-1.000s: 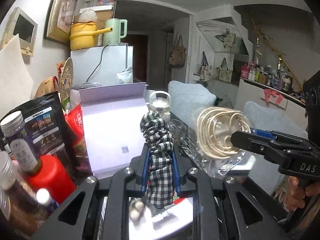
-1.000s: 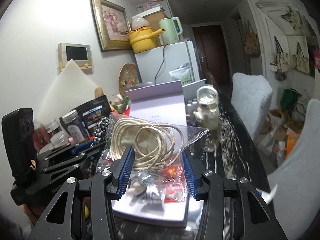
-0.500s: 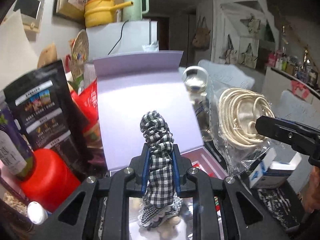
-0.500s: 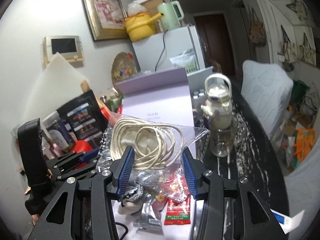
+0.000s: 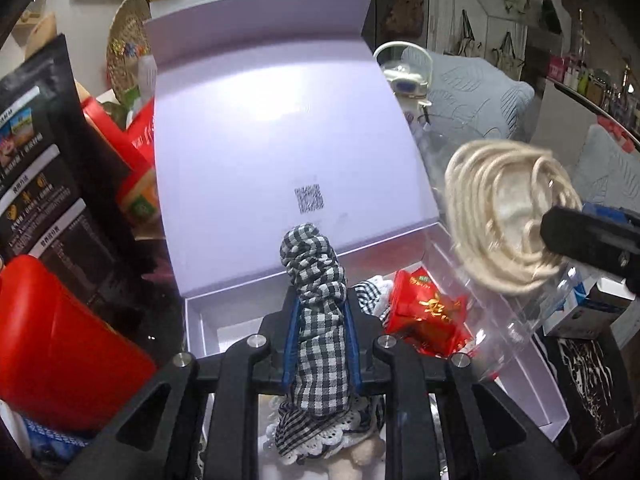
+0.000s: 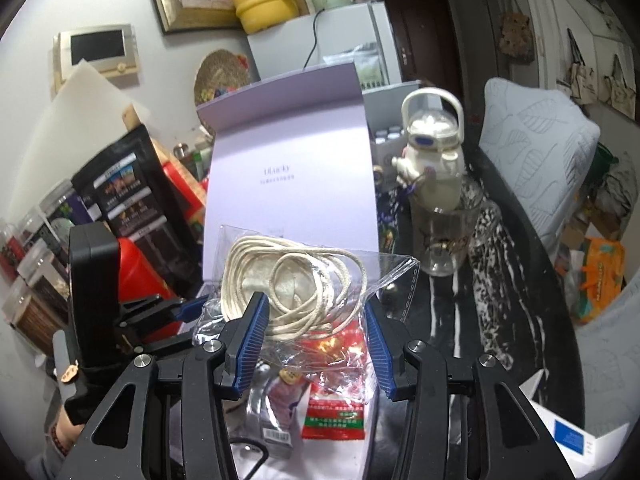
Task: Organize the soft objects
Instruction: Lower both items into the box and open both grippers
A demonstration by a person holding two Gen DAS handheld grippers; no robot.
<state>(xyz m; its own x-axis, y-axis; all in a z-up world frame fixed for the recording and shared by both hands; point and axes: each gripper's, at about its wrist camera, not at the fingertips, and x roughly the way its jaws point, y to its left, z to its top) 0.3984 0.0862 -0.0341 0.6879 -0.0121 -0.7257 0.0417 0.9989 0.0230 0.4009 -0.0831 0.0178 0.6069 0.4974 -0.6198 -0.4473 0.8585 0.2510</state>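
Your open box (image 5: 404,364) sits straight ahead on the table (image 6: 480,320), its lid (image 5: 276,152) standing up behind it. Inside lie a snack packet (image 5: 424,316) toward the right and cloth items nearer you. The checked cloth roll (image 5: 320,320) stands over the box's near part; the bagged rope coil (image 6: 292,284) hangs above its right side. Left of the box stand a pouch (image 5: 44,168) and a canister (image 5: 60,352). To the right, behind, a bottle (image 6: 432,160) rests in a glass (image 6: 448,240).

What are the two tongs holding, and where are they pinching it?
Left tongs pinch the rolled checkered cloth around its middle. Right tongs grip the clear bag of coiled rope by its lower part.
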